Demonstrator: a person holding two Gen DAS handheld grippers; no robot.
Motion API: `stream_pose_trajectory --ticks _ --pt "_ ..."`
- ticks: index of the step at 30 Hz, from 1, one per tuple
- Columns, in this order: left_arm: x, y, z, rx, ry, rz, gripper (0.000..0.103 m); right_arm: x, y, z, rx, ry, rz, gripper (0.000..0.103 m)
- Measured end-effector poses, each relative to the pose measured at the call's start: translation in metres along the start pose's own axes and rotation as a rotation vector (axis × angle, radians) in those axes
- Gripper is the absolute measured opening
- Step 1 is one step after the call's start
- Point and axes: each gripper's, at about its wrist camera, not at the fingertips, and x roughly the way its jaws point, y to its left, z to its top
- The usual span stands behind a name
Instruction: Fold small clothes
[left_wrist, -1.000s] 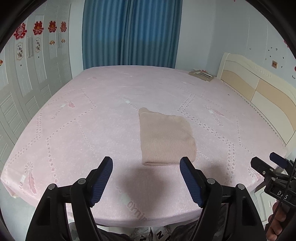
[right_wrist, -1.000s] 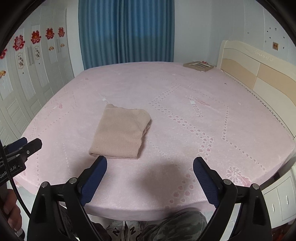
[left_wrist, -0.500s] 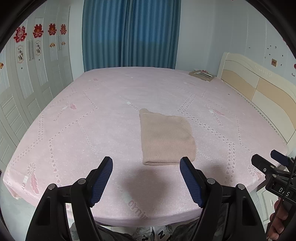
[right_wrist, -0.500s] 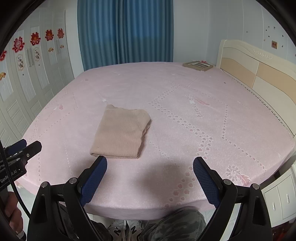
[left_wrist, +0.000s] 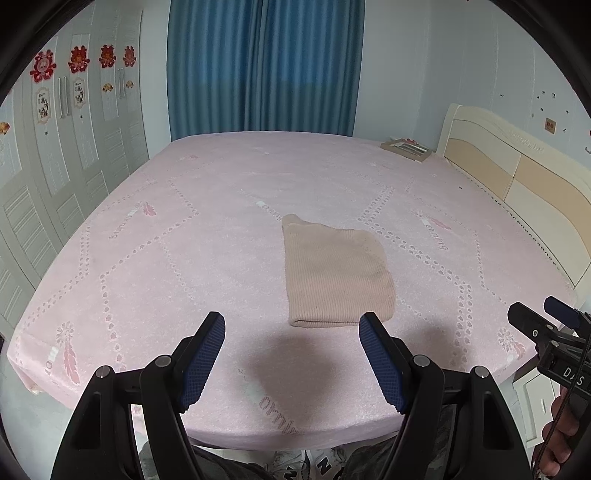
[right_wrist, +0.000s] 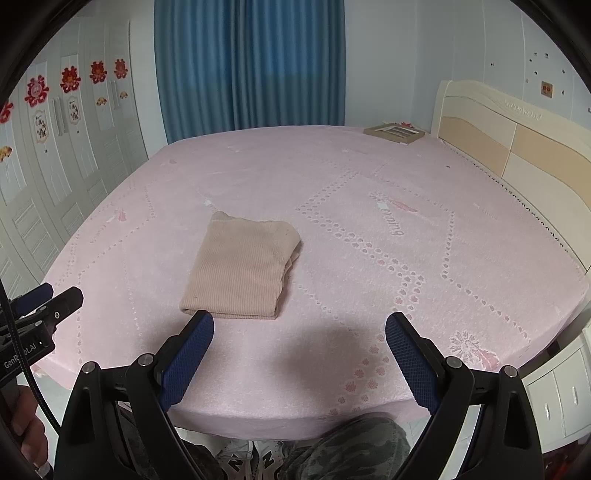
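The fisheye lens rim blacks out the corners of both wrist views, and the printed lettering on the pale pink patterned bed cover (left_wrist: 155, 258) is too small to read. Only shoes and camouflage trousers of the person show below the black left gripper with blue textured pads (left_wrist: 291, 328), which hangs wide open and empty. Just ahead of it, slightly right, a beige ribbed knit garment (left_wrist: 336, 273) lies folded into a neat rectangle, flat on the cover. The matching right gripper (right_wrist: 299, 325) is also spread wide, holding nothing, the garment ahead-left of it.
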Motion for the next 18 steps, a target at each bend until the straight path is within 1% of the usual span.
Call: stream_pose_trajectory --ticks 12,18 --pt "-0.0016 0.0007 0.0001 0.003 -0.002 -0.001 0.074 -0.0039 0.0001 0.0017 -0.002 -0.006 -0.010 0.093" --pt "-0.0033 0.0016 0.0022 0.004 -0.004 0.000 0.074 -0.0033 -0.0042 0.0028 0.017 -0.002 -0.004 0.093"
